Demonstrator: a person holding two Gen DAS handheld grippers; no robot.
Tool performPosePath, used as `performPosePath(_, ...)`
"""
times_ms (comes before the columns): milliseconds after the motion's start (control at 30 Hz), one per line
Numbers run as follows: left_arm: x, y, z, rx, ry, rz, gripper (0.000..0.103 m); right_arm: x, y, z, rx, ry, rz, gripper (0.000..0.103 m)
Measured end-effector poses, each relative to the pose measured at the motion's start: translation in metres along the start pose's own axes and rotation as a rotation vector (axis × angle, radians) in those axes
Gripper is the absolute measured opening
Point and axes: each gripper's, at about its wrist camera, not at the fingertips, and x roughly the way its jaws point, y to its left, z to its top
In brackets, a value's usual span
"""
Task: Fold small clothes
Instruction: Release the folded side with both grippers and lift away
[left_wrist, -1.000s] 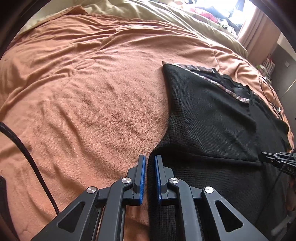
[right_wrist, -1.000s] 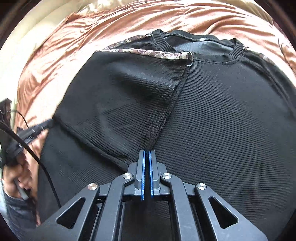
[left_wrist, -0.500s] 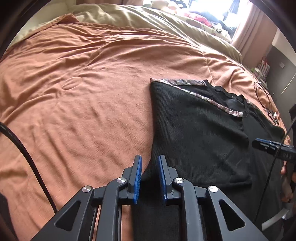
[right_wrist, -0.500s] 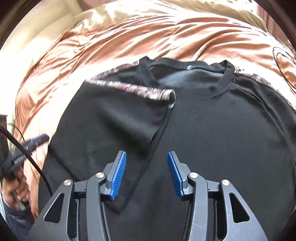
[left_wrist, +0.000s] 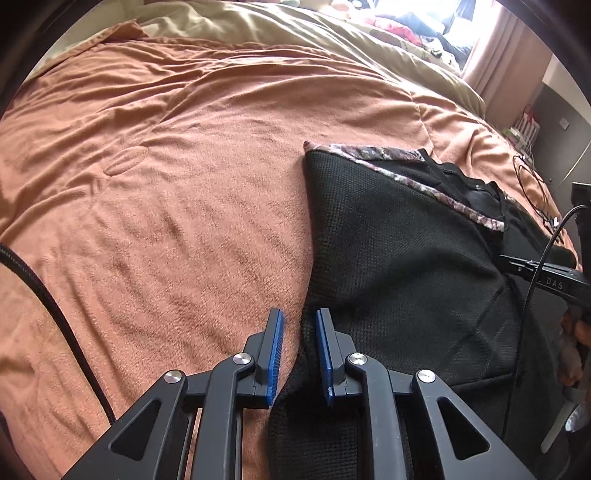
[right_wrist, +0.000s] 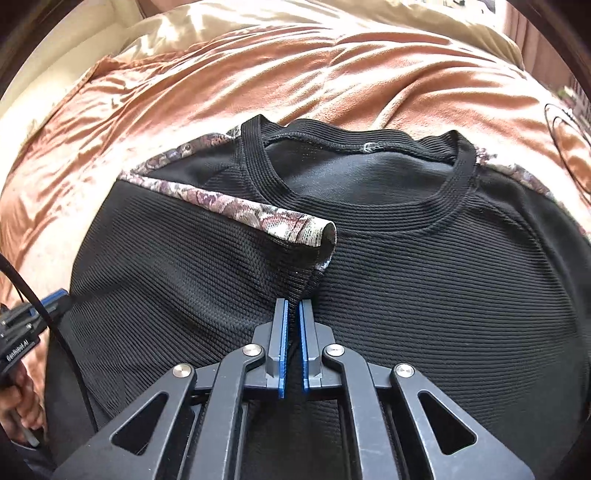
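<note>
- On the orange blanket (left_wrist: 166, 221), the black shirt (right_wrist: 443, 295) is lying collar-away, its folded-in sleeve (right_wrist: 207, 258) sitting left of centre.
- The right gripper (right_wrist: 292, 321) is pinching that sleeve's edge; the left gripper (left_wrist: 299, 343) is straddling the shirt's left side, slightly spread.

Bed cover: rust-orange blanket (left_wrist: 177, 192), creased, spread across most of the bed.
Second cover: beige duvet (left_wrist: 295, 33) bunched along the far edge.
Window: bright daylight at the far right, beside a pinkish curtain (left_wrist: 506, 55).
Clutter: heap of clothes (left_wrist: 410, 26) below the window.
Wall: dark panel (left_wrist: 561, 122) at right.
</note>
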Motion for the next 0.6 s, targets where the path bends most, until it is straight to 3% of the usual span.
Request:
performPosePath(233,-0.009,0.009,-0.014,0.025,0.021,0.000,0.031,-0.006,0.013,-0.003,-0.048,0.010,-0.074,0.001)
performPosePath(467,-0.036,0.022,-0.021,-0.016,0.020,-0.007,0.032,-0.028,0.018,-0.001,-0.046,0.035,-0.105,0.005)
performPosePath(567,-0.055,0.026,-0.022,-0.054,0.002,-0.028,0.032,-0.048,0.016,-0.008,-0.045,0.022,-0.083,0.027)
performPosePath(600,-0.065,0.024,-0.023,-0.052,-0.012,-0.025,0.032,-0.058,0.014,-0.011,-0.042,0.012,-0.077,0.039)
